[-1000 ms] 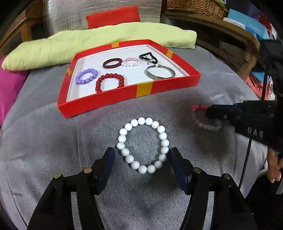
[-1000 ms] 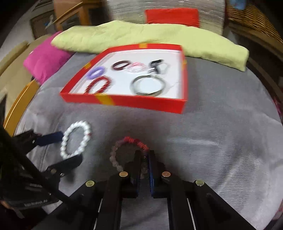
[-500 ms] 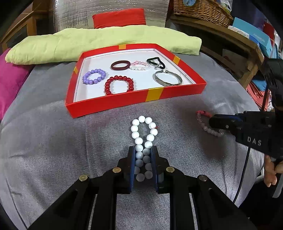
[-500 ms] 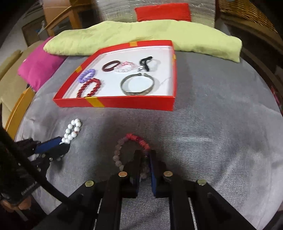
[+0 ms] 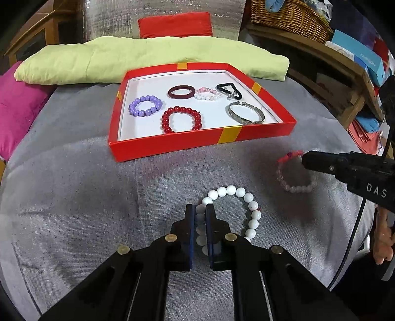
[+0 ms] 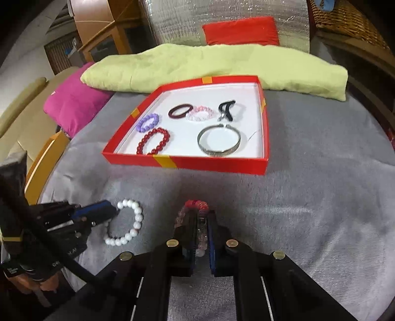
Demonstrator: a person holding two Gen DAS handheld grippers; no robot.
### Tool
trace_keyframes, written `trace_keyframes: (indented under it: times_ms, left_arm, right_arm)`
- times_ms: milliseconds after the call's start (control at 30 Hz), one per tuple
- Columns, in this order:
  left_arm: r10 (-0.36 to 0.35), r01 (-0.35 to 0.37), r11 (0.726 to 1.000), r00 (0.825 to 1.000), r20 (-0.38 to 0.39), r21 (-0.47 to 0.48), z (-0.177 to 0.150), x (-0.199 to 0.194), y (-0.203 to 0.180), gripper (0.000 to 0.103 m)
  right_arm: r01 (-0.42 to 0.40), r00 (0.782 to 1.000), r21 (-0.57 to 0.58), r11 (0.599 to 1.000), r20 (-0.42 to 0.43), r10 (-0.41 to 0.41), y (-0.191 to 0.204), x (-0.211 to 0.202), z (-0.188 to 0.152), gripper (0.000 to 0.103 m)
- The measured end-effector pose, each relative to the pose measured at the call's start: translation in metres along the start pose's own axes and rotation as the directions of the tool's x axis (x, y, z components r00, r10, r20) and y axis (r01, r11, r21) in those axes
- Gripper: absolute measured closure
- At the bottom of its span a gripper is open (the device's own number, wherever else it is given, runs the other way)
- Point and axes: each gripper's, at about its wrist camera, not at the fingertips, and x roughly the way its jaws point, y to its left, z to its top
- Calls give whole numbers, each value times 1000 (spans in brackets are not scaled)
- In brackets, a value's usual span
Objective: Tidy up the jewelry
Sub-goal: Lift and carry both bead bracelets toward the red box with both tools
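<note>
Our red box (image 5: 259, 130) sits at twelve o'clock on the grey cloth. Our left tongs (image 5: 200, 217) have just squeezed shut on the white bead bracelet (image 5: 246, 200), its loop flopping toward one o'clock. Our right tongs (image 6: 203, 222) pinch the pink bracelet (image 6: 195, 206). Round beads could slip out and drop.

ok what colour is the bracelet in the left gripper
White beads; the bracelet shows best in the left wrist view.

Yellow-green cushion (image 5: 148, 59), magenta pillow (image 5: 17, 108), red pillow (image 5: 175, 24), wicker basket (image 5: 291, 19), grey cloth (image 5: 74, 192)
</note>
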Motion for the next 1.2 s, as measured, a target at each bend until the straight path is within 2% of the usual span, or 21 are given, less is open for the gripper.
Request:
trace_keyframes:
  times_ms: [100, 167, 200, 267, 333, 367, 400, 533, 733, 967, 1133, 1200]
  left_arm:
    - [12, -13, 1000, 1000, 9, 14, 0, -2, -2, 93]
    - [10, -10, 1000, 1000, -13, 23, -1, 2, -4, 82]
    - [13, -11, 999, 999, -38, 34, -2, 7, -6, 69]
    - [26, -24, 998, 999, -23, 60, -5, 10, -11, 66]
    - [16, -15, 998, 1000, -18, 56, -4, 11, -10, 69]
    - [8, -8, 999, 1000, -17, 42, -4, 11, -8, 77]
    - [7, -7, 1000, 1000, -19, 28, -4, 11, -6, 93]
    - [19, -19, 999, 1000, 2, 36, -1, 6, -5, 94]
    - [-18, 18, 1000, 994, 108, 5, 11, -29, 0, 93]
    - [-30, 45, 998, 967, 253, -54, 32, -75, 13, 94]
    - [14, 25, 993, 943, 334, -113, 41, -91, 22, 94]
    - [32, 11, 992, 940, 340, -123, 44, -90, 23, 94]
  right_arm:
    - [31, 999, 31, 999, -16, -31, -6, 4, 0, 95]
    - [34, 999, 59, 998, -38, -32, -13, 8, -1, 95]
    - [34, 999, 66, 997, -43, -32, -15, 8, -1, 95]
    - [35, 998, 72, 997, -47, -32, -18, 9, -2, 95]
    - [33, 998, 73, 997, -48, -30, -17, 9, -2, 95]
    - [33, 998, 70, 997, -46, -30, -16, 8, -3, 95]
    - [32, 999, 69, 997, -43, -29, -16, 8, -3, 95]
    - [7, 1000, 67, 998, -14, -6, -13, 1, 0, 95]
    - [-68, 995, 84, 994, 77, 62, -7, -17, 7, 95]
    - [-165, 963, 71, 984, 229, 145, 12, -46, 17, 95]
    - [-220, 932, 71, 973, 309, 189, 21, -60, 22, 95]
    - [-234, 926, 77, 969, 323, 198, 23, -62, 24, 95]
